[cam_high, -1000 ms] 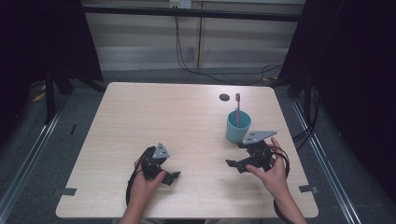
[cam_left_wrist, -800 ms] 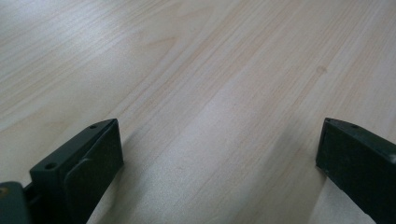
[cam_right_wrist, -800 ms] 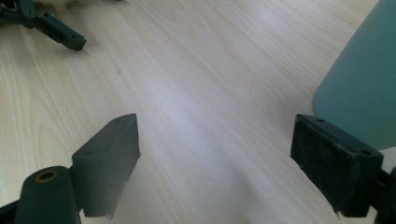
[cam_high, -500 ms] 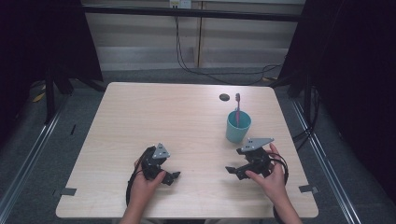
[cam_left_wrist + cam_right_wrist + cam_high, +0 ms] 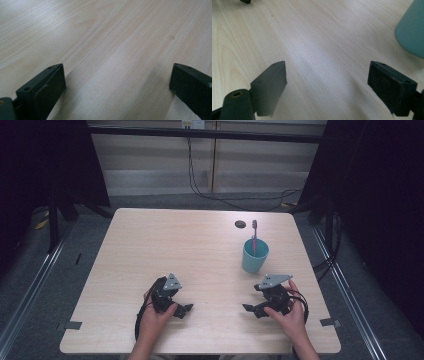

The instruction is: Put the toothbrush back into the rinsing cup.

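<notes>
The left gripper (image 5: 181, 310) is held low over the near left part of the table (image 5: 165, 245), its jaws spread wide. In the left gripper view nothing but bare wood is seen between the jaws (image 5: 117, 82), and nothing is gripped or touched.

The right gripper (image 5: 252, 309) is held at the near right of the table, its jaws likewise spread wide and pointed toward the table's middle. In the right gripper view only wood grain is seen between the jaws (image 5: 327, 87); nothing is held.

The cup (image 5: 255, 255) stands upright on the right half of the table, beyond the right gripper and well apart from the left one. In the right gripper view its teal wall (image 5: 412, 30) is seen at the upper right, outside the jaws and not touching them. A toothbrush (image 5: 254, 236) stands in the cup, its head upward. A small dark disc (image 5: 240, 224) lies on the table just behind the cup, toward the far edge.
</notes>
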